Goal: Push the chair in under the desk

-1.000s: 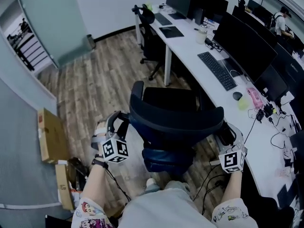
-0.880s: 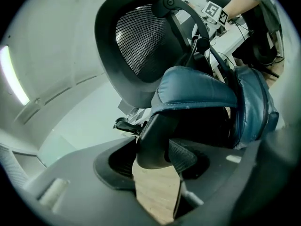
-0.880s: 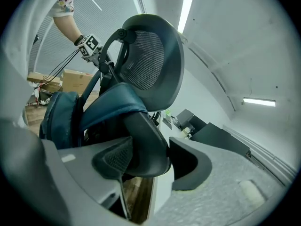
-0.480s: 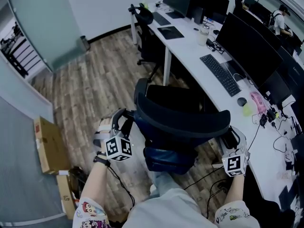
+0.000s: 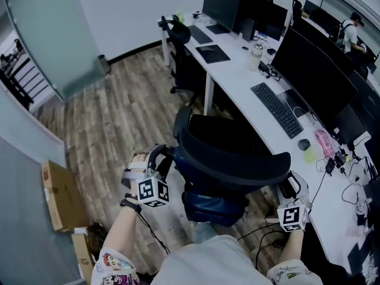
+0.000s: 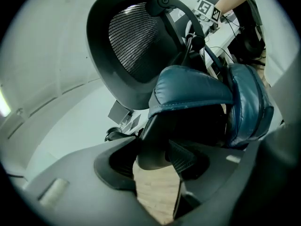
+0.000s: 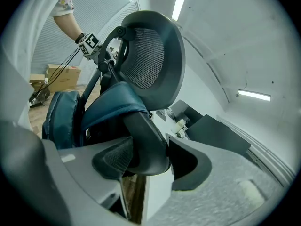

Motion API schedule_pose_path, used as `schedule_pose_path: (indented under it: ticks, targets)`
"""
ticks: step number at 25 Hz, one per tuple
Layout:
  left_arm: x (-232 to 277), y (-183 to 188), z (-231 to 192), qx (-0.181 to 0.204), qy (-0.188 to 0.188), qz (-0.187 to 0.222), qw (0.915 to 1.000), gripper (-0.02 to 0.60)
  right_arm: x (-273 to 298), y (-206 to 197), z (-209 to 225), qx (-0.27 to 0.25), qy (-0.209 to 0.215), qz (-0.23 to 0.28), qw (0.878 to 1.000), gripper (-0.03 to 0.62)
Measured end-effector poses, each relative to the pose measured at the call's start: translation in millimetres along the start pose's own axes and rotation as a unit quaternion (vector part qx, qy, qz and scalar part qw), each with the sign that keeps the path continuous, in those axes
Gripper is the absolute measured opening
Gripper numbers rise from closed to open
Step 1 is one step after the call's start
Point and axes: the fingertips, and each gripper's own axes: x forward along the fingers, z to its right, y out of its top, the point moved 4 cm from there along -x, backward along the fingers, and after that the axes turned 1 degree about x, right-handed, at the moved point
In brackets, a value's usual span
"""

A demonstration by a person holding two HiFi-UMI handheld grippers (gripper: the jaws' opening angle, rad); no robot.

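Observation:
The office chair has a black mesh back and a blue lumbar cushion. It stands just before the white desk, its seat pointing towards the desk's edge. My left gripper is shut on the left side bar of the chair's back frame. My right gripper is shut on the right side bar. In both gripper views a black bar sits clamped between the ribbed pads. The chair's base is hidden under its back.
Monitors, a keyboard and a mouse lie on the desk. A second chair stands farther along it. Cardboard boxes lean at the left wall. Cables trail on the wooden floor. A person stands far right.
The chair and both grippers have moved forward towards the desk. Both grips on the back frame are unchanged.

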Motion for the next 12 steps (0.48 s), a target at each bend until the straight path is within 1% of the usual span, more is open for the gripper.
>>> schedule_pose_path:
  ticks: [6,12]
  targets:
    - [40,1,-19,0.008,-0.007,0.013,0.9999,0.222,18,3,8,0.008,-0.023,-0.013,1.000,0.238]
    - [77,9,-34,0.018,-0.013,0.037,0.9991,0.222,32,0,19,0.018,-0.042,-0.031,0.998,0.238]
